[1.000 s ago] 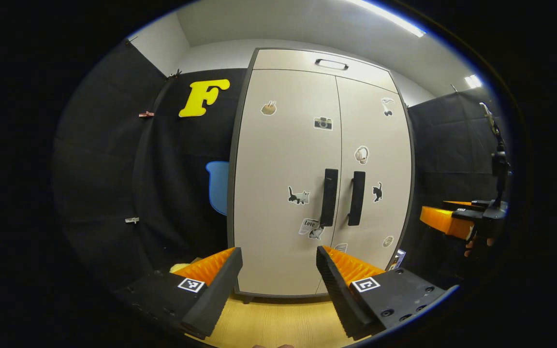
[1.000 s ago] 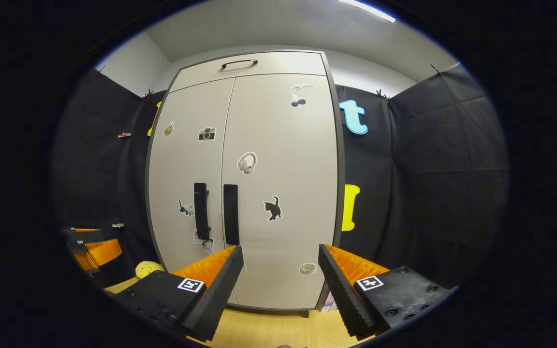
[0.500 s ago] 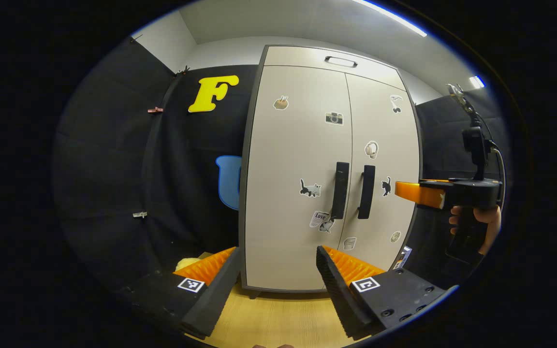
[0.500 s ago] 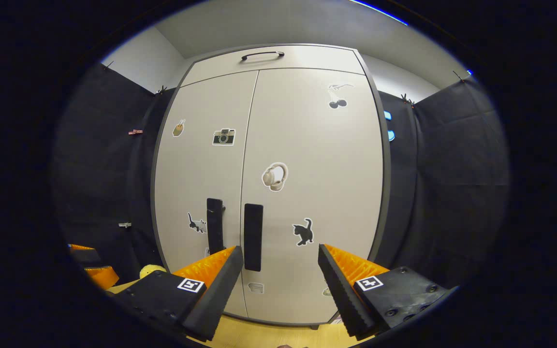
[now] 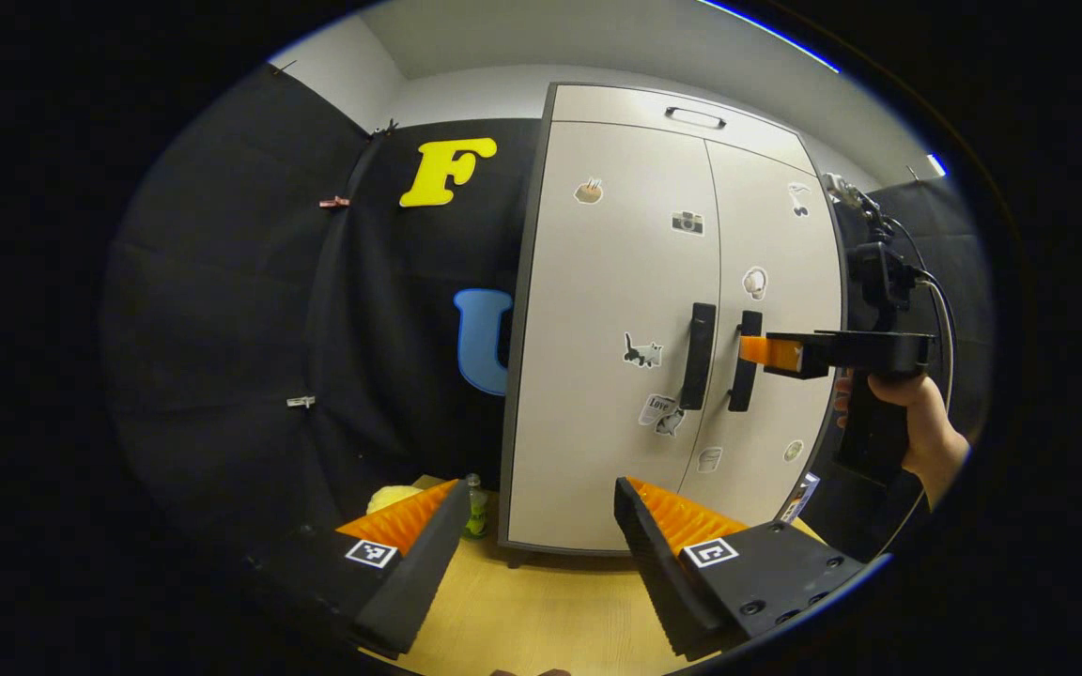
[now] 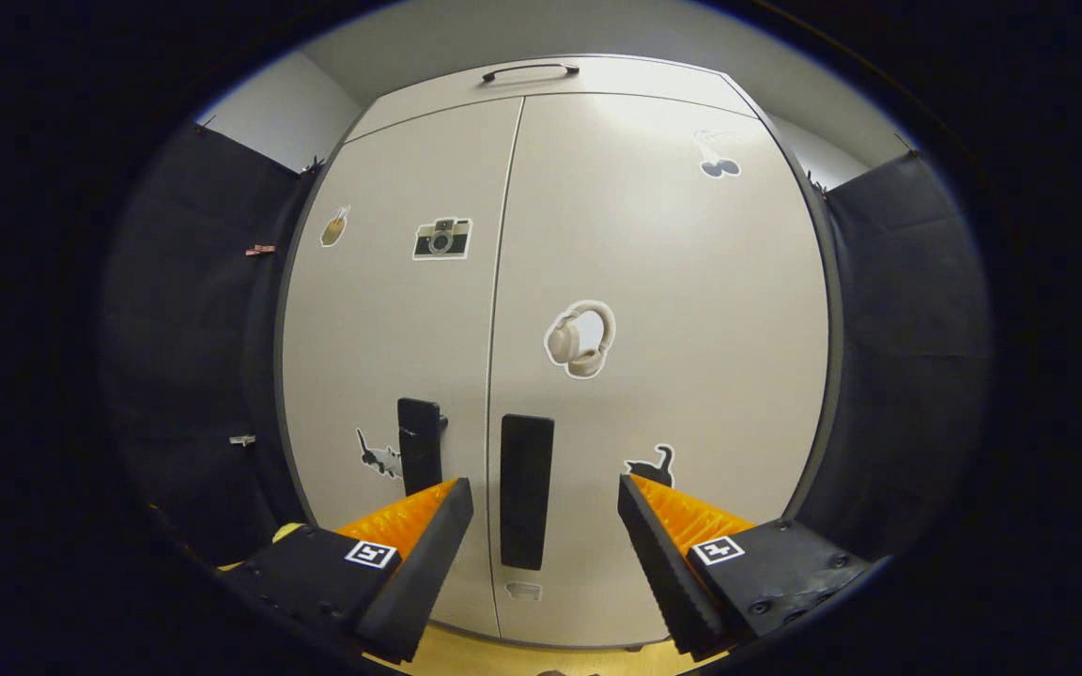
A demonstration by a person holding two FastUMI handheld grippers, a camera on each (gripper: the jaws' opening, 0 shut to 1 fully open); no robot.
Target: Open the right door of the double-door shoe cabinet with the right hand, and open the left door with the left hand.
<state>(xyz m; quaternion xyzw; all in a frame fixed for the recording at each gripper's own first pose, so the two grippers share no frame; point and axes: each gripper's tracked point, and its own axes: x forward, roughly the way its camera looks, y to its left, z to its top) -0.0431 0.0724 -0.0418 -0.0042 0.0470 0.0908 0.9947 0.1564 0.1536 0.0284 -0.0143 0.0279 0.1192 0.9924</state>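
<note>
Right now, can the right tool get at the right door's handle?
Probably yes. The right tool is open and the right door handle stands between its fingers in the right gripper view, nothing in between. Not gripped yet.

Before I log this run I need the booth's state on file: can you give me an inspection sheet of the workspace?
Surface: wooden floor under the cabinet, bare in front of it.
Job's things: shoe cabinet, both doors shut; right door handle and left door handle untouched.
Clutter: small green bottle and a yellow object on the floor left of the cabinet.
Grippers: right gripper open, the right handle between its fingers but not touched yet; left gripper open, well back from the cabinet.
Cables: one cable running from the right gripper's rear.
Surroundings: black cloth walls, stickers on the doors.
</note>
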